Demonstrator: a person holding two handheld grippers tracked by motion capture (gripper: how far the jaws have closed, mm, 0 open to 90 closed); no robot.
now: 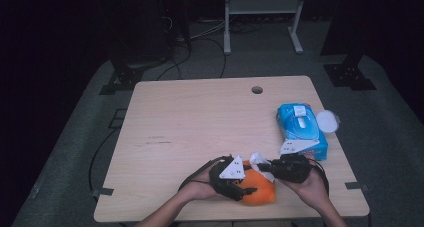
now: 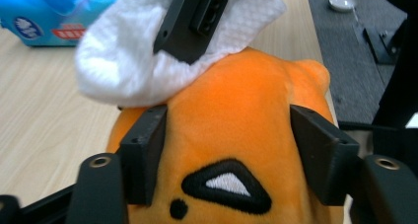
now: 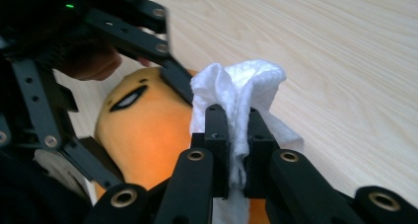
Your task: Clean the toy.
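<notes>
— What are you holding on the left?

— I'm clamping my left gripper (image 2: 224, 150) on the orange plush toy (image 2: 236, 130), one jaw pressing each side. It's lying at the near edge of the table (image 1: 200, 117).

— And the right?

— My right gripper (image 3: 239, 135) is pinching a white wipe (image 3: 236, 86) tight, resting it against the toy's top. The blue wipes pack (image 1: 301, 129) is sitting just beyond.

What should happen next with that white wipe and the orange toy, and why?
Probably rub the wipe across the toy. The right gripper pinches the wipe, already lying on the toy's top, while the left gripper clamps the toy's sides, steadying it on the table.
</notes>
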